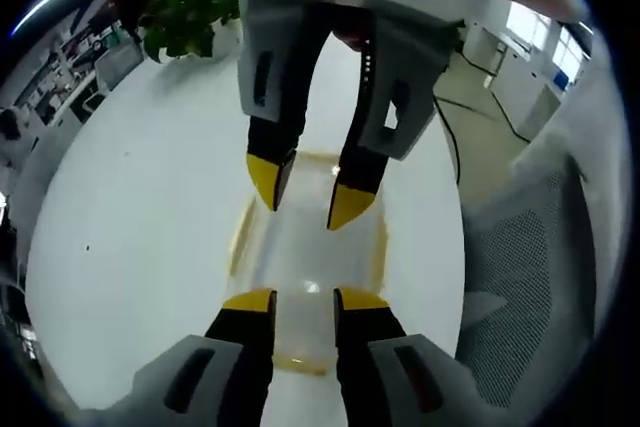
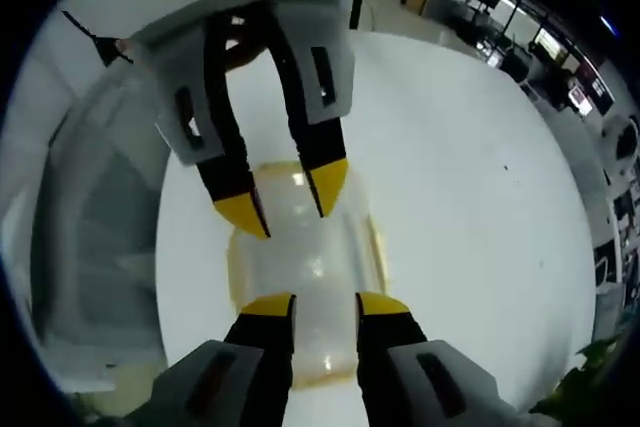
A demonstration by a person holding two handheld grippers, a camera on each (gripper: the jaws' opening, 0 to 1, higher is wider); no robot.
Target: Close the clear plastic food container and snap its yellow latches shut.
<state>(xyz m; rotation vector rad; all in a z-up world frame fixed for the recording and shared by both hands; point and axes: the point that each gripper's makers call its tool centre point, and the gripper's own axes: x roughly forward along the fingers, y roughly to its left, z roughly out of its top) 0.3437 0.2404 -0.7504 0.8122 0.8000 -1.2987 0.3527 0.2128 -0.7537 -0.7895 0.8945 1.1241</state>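
A clear plastic food container (image 1: 310, 259) with pale yellow edges lies on the white table (image 1: 150, 227), its lid on top. My left gripper (image 1: 305, 299) hovers open over its near end. Facing it, my right gripper (image 1: 310, 194) stands open over the far end. In the right gripper view the same container (image 2: 310, 257) lies between my right gripper (image 2: 325, 304) at the bottom and my left gripper (image 2: 287, 200) coming from the top. The yellow side latches (image 1: 238, 237) are faint, and I cannot tell whether they are snapped down.
A grey mesh chair (image 1: 540, 267) stands close to the table's edge, also seen as the chair (image 2: 90, 247). A green plant (image 1: 185, 17) sits at the table's far end. Office desks and shelves (image 2: 500, 37) lie beyond.
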